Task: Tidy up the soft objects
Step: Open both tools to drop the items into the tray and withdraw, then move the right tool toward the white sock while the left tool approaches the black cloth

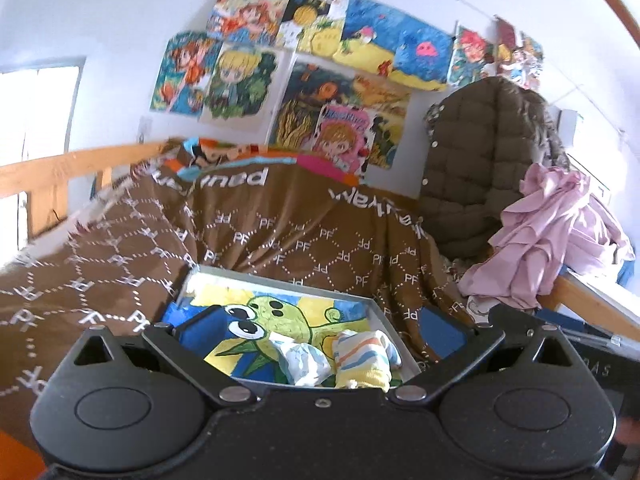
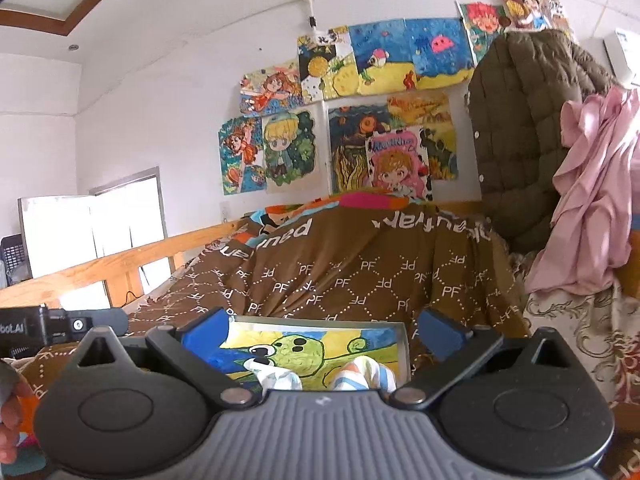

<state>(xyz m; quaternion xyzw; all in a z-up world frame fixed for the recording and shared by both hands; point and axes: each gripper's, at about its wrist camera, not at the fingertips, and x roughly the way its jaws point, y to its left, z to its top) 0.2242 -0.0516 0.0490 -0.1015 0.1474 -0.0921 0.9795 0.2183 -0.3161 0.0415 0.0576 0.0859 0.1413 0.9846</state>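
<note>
A shallow white box [image 1: 384,312] lined with a green cartoon drawing lies on the brown blanket. Two rolled soft items lie in its near right part: a pale blue-white one [image 1: 302,362] and a yellow-striped one [image 1: 362,360]. My left gripper [image 1: 320,330] is open and empty, its blue fingers on either side of the box. In the right wrist view the same box [image 2: 402,344] sits between the fingers of my right gripper [image 2: 324,332], open and empty. The pale roll [image 2: 280,380] and the striped roll [image 2: 360,374] show just above the gripper body.
The brown "PF" blanket [image 1: 256,240] covers the bed. A wooden rail [image 1: 60,168] runs on the left. A brown quilted jacket [image 1: 476,160] and pink cloth [image 1: 556,240] hang at the right. Drawings [image 1: 280,72] cover the wall. The left gripper's body [image 2: 60,324] shows at the left.
</note>
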